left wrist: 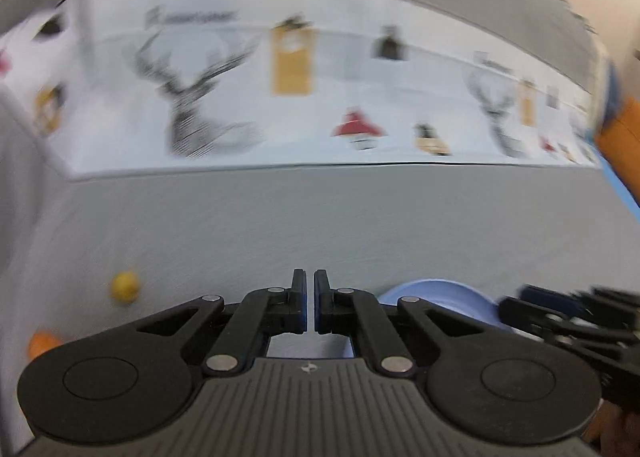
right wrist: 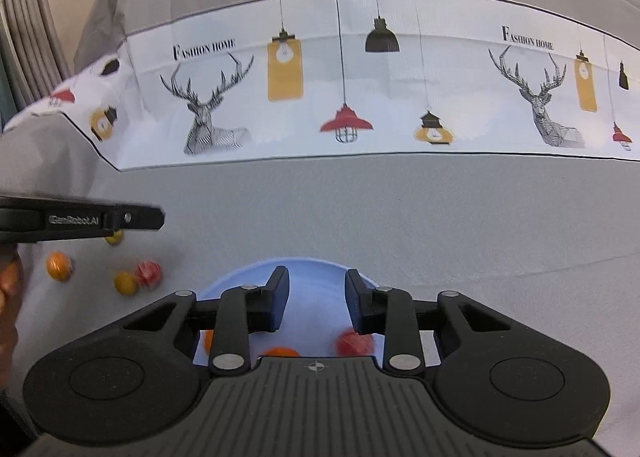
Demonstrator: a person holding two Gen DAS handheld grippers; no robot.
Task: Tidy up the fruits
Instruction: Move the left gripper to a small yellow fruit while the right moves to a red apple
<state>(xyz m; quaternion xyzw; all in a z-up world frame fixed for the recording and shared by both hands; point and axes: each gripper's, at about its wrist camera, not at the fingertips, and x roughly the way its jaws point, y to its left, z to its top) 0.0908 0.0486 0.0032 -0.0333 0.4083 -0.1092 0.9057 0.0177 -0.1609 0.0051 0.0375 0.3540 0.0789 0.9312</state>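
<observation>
Right wrist view: a round, smooth pale-blue bowl point(right wrist: 308, 277) sits directly under the right gripper point(right wrist: 313, 303), whose blue-padded black fingers point(right wrist: 276, 307) stand spread apart with nothing between them. Inside the bowl, a mottled red fruit point(right wrist: 354, 343) lies just below the right-hand finger, an orange fruit point(right wrist: 280, 351) peeks out at the gripper's body edge, and a sliver of another orange one point(right wrist: 208, 339) shows behind the left linkage. Off to the gripper's left, loose on the finely woven grey tablecloth point(right wrist: 360, 217), small round fruits are scattered: an orange one point(right wrist: 59, 265), a yellow one point(right wrist: 125, 283) touching a red one point(right wrist: 149, 273), and another yellow one point(right wrist: 114, 239) half hidden beneath the left gripper point(right wrist: 156, 217), seen side-on there.

Over on the blurred left wrist view, the left gripper point(left wrist: 310, 307) is pinched nearly closed, only a slit between its pads, gripping nothing. The bowl's rim point(left wrist: 440, 295) shows to its right, a yellow fruit point(left wrist: 125, 287) and an orange fruit point(left wrist: 42, 344) to its left. Ahead runs a white printed band point(right wrist: 360, 97) with deer heads and hanging lamps.
</observation>
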